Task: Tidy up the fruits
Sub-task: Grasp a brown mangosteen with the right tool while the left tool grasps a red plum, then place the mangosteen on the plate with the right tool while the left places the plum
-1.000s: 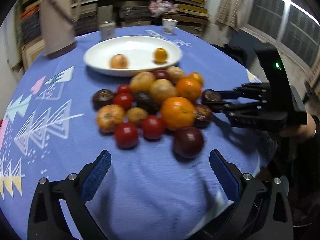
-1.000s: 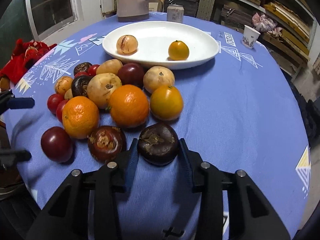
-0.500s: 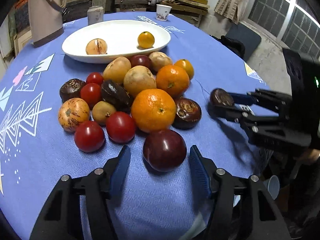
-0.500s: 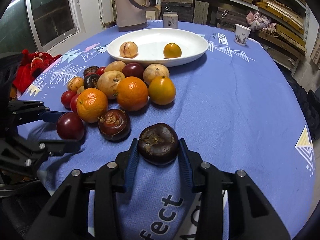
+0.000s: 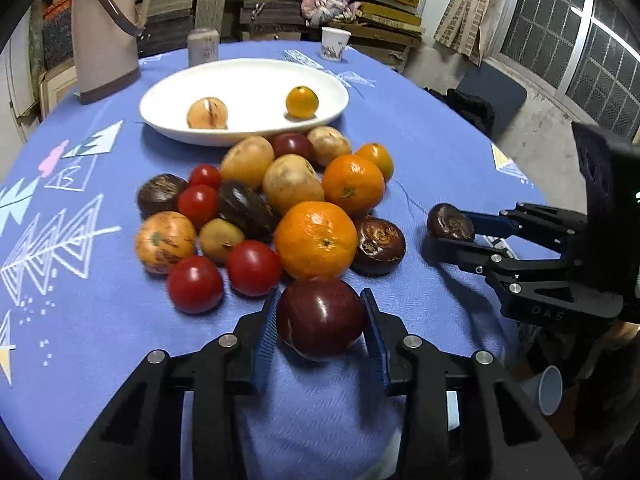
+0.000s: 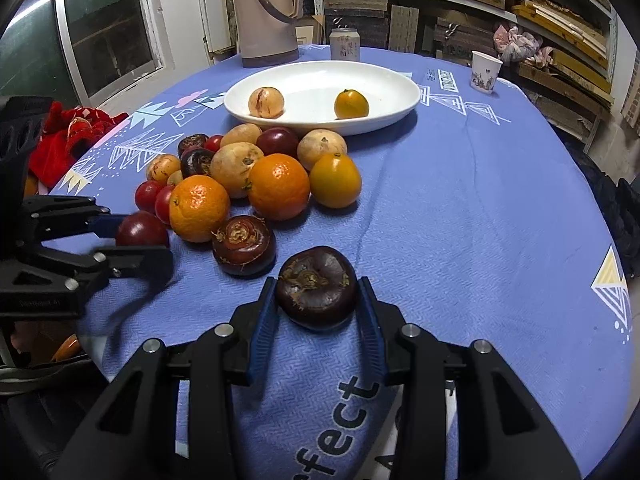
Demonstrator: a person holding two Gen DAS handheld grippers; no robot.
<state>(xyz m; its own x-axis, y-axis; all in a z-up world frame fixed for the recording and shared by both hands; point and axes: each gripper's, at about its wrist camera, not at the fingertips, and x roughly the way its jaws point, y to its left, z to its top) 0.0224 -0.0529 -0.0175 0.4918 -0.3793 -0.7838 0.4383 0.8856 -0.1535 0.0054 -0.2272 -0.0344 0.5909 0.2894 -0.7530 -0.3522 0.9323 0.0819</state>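
Two fruits in hand, approx. twenty more loose on the blue tablecloth [image 6: 480,208].

Item 1: dark red plum [image 5: 320,316], near edge of the heap, sitting on the cloth. Left gripper [image 5: 320,336] has it between its blue pads; jaws closing at this moment, pads at both flanks and look to be touching the skin. Handling, est.: smooth glossy skin, likely slippery; flesh firm but bruises; a crack or scar shows low on the front. Take across the widest part, light squeeze only.

Item 2: dark brown fruit w/ dry stem crown [image 6: 316,288], set apart from the heap, on or just above the cloth, can't tell which. Right gripper [image 6: 318,304] pinches it side to side, crown facing up. Est.: hard rough shell, light, grips well, little crush risk. Same fruit seen in left view at the tip of the right gripper.

Item 3: heap, between the grippers and the white plate [image 6: 400,114]. Incl. big orange [image 5: 316,240], second brown fruit [image 5: 378,240] just beside it, red tomatoes, tan round fruits. Round stock, rolls if nudged; the plum touches or nearly touches the big orange, so lift straight up.

Item 4: white plate, far side of heap, holds one tan fruit and one small orange fruit, well apart. Likely drop-off.
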